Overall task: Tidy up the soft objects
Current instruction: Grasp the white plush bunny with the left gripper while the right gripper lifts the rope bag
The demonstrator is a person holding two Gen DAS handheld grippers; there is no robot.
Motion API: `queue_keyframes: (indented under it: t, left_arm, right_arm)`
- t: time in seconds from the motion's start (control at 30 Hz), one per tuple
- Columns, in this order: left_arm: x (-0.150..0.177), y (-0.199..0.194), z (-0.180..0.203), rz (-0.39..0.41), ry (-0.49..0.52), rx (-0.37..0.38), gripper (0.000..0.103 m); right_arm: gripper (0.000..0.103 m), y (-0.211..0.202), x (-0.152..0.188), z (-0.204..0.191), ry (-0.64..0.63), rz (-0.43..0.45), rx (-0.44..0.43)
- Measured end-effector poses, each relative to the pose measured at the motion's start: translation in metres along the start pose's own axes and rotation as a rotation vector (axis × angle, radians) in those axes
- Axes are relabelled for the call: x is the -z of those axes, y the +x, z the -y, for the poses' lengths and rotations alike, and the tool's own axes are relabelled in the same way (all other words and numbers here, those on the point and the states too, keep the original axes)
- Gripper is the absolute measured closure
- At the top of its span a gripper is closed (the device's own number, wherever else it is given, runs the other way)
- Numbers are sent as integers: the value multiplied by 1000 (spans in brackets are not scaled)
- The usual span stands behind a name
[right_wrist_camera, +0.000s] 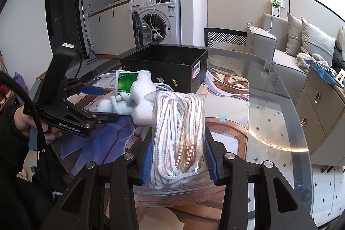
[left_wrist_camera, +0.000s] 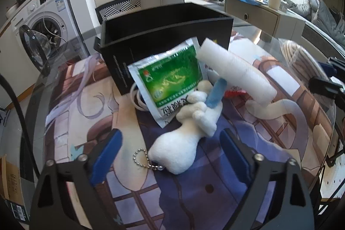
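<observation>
A white plush toy (left_wrist_camera: pixel 185 133) with a ball chain lies on the printed mat, just ahead of my open left gripper (left_wrist_camera: pixel 170 143); its jaws stand on either side of the toy's round end. A green sachet (left_wrist_camera: pixel 170 79) and a white foam roll (left_wrist_camera: pixel 235 70) lean by the black box (left_wrist_camera: pixel 166 36). My right gripper (right_wrist_camera: pixel 177 154) is shut on a clear bag of striped rope (right_wrist_camera: pixel 179 133). The right wrist view also shows the left gripper (right_wrist_camera: pixel 101 100), plush toy (right_wrist_camera: pixel 114 104), sachet (right_wrist_camera: pixel 125 83), foam roll (right_wrist_camera: pixel 143 92) and black box (right_wrist_camera: pixel 163 66).
A white cable (left_wrist_camera: pixel 140 100) lies coiled under the sachet. The round glass table (right_wrist_camera: pixel 280 122) carries a printed mat (left_wrist_camera: pixel 97 100). A washing machine (right_wrist_camera: pixel 157 16) with an open door, a sofa (right_wrist_camera: pixel 286 53) and a cabinet (right_wrist_camera: pixel 319 105) stand around the table.
</observation>
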State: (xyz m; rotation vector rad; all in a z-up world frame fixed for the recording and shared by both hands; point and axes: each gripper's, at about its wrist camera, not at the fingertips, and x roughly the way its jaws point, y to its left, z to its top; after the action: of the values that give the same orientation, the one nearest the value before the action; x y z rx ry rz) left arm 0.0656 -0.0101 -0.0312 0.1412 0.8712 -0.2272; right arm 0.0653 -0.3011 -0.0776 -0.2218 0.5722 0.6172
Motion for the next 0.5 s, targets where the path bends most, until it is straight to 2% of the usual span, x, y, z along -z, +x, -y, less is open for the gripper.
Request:
queue_keyframes:
  t: [0.23,0.3,0.37,0.47,0.5]
  left_arm:
    - [2,-2,0,-3,3,63,36]
    - [4,-4,0,-2,10,80,46]
    - [5,-6,2,1,23,87,52]
    - [8,-11,5,-1,40,103,68]
    - [10,-13,5,-4,45,102,68]
  right_arm:
    - [61,6,-1,-5,-10,-17,-27]
    - [61,7,-1,-7,-16,-20,-33]
    - [61,7,-2,-8,-20,-19,-38]
    - [61,8,-3,-10,-23,-18,-43]
    - [61,8,-3,-11,-24,-18,-45]
